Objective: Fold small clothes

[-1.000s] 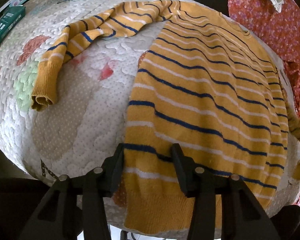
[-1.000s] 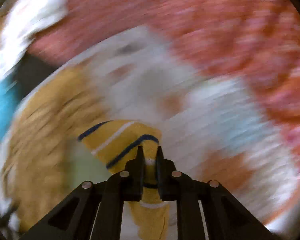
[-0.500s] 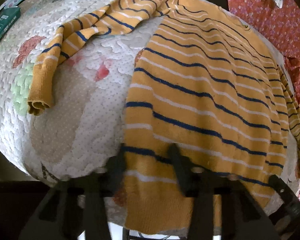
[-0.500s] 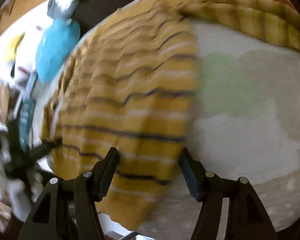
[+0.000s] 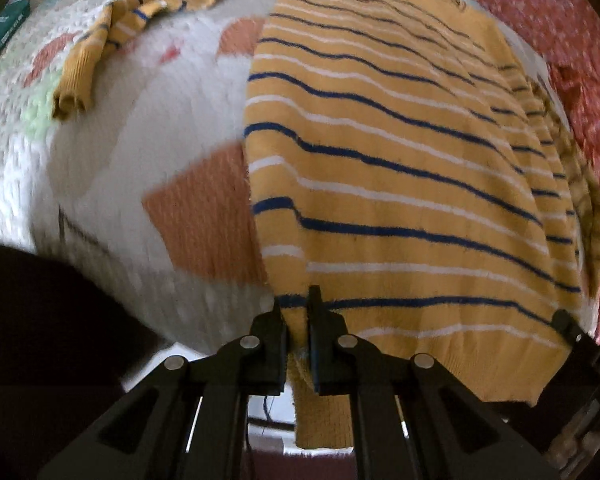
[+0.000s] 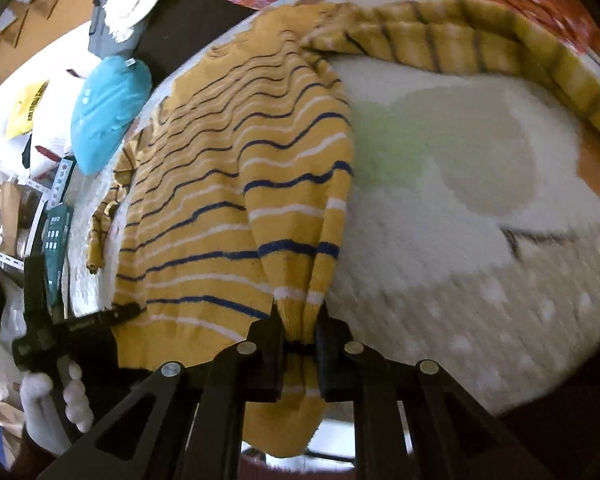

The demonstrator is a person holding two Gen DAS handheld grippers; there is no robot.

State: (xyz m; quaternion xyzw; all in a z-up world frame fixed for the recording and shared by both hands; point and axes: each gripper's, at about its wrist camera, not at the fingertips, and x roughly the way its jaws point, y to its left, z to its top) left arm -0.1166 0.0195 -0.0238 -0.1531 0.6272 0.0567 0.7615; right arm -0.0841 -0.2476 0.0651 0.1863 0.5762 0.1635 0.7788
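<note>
Left hand-held gripper [image 5: 297,312] just clamped on striped sweater [image 5: 400,152] hem corner; right hand-held gripper [image 6: 300,320] just pinched on opposite corner; spread over quilted pad [image 6: 460,240]; soft, light, floppy; best held by ribbed hem.

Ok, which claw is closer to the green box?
Left. The left claw pinches the sweater hem corner on the green box's side; the right claw, jaws just closing on the opposite hem corner, sits farther away.

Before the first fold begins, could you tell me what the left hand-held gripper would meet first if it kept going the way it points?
The left hand-held gripper is already shut on the striped sweater hem; beyond that, probably the quilted mat.
</note>
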